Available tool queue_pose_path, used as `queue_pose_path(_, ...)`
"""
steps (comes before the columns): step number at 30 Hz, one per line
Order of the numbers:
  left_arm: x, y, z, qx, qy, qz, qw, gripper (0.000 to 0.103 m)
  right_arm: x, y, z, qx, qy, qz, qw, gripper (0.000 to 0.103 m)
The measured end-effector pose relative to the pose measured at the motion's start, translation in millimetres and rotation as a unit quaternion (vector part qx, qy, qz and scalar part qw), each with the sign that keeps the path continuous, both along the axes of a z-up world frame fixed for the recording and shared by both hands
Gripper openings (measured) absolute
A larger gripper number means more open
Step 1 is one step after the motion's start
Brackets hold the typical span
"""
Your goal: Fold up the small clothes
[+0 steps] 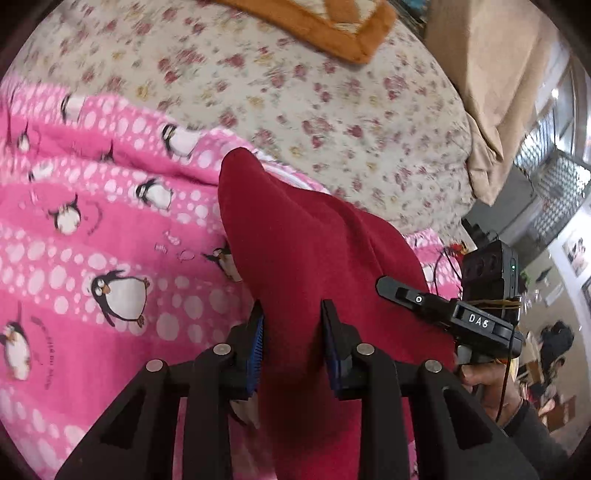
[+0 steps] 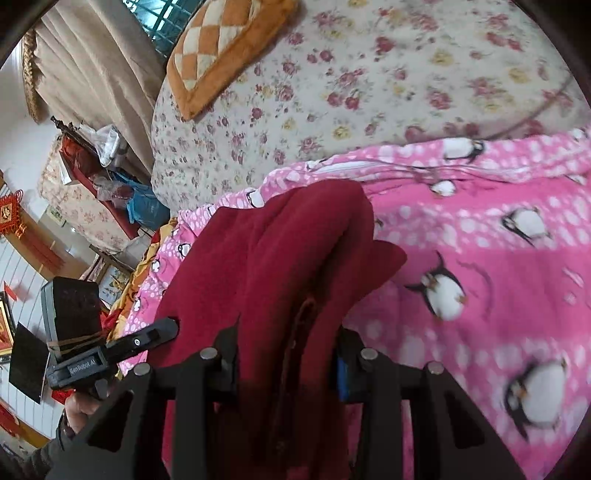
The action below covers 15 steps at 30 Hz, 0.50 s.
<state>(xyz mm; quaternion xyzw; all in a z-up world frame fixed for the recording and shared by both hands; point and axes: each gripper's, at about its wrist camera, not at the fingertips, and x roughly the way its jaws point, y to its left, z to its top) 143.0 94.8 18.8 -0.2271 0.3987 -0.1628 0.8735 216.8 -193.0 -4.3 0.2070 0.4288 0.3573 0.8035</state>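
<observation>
Left wrist view
- Left gripper (image 1: 292,325): lower centre of the frame; its two fingers stand a little apart with a thick fold of the dark red garment (image 1: 314,251) filling the gap, so it is clamped on the cloth.
- Blue pads (image 1: 257,350): they line the inner faces of the fingers and press against the red fabric on both sides.
- Garment: runs from the bottom centre up to a blunt peak at mid-frame, draped and lifted over the pink penguin blanket (image 1: 92,240).
- Right gripper (image 1: 391,288): at the right edge, one finger tip touching the garment's right margin; a hand (image 1: 491,391) holds its handle.
- Floral bedspread (image 1: 295,96): upper half of the frame, beyond the blanket.
- Orange cushion (image 1: 332,26): top centre.

Right wrist view
- Right gripper (image 2: 286,343): bottom centre; fingers partly closed with bunched layers of the dark red garment (image 2: 280,243) packed between them.
- Garment: centre of the frame, folds hanging over the pink penguin blanket (image 2: 480,258).
- Left gripper (image 2: 162,328): lower left, its finger tip at the garment's left edge.
- Orange cushion (image 2: 221,48): upper left, on the floral bedspread (image 2: 406,74).
</observation>
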Motion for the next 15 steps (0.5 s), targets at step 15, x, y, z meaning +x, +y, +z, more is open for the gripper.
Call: queue_pose_path(15, 1.2, -2.4, 1.7, 0.071, -0.006, 0.032, 0.9969, 0.024, -17.0, -32.2, -12.3, -0.022, 0.063, -0.087, 0.994, 0.048)
